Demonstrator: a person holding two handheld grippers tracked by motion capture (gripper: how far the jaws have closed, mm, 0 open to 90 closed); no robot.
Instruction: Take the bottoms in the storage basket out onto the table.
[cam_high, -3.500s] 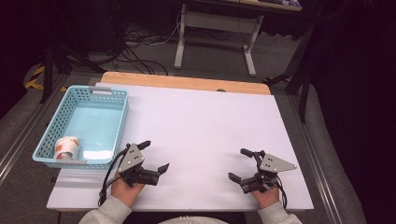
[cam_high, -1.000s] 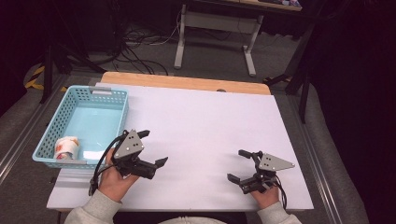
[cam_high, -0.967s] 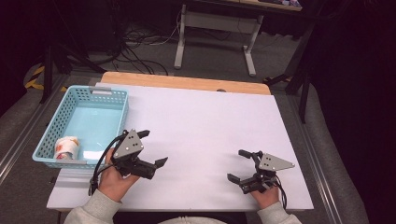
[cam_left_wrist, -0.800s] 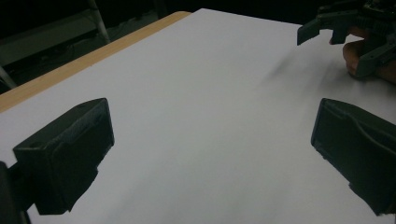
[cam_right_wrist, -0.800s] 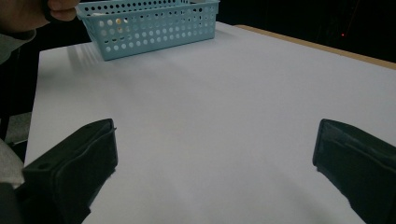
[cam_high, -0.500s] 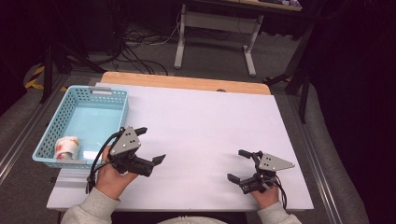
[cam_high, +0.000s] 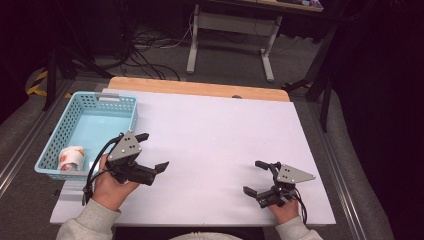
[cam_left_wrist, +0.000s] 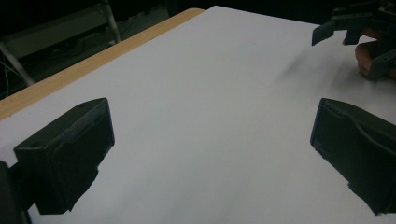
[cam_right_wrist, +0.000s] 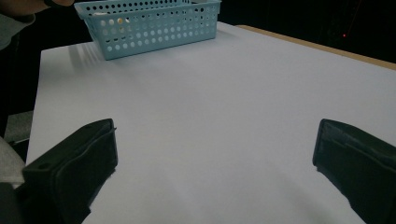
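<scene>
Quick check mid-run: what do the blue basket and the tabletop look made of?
Basket: likely molded plastic, light blue, given its regular perforated walls and uniform colour. Table: matte white sheet or board, with no glare, over what looks like a wood top, judging by the tan strip at its far edge.

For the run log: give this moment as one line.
left gripper: open, raised beside light blue perforated plastic basket | right gripper: open, low on white table | basket holds small printed cup
</scene>
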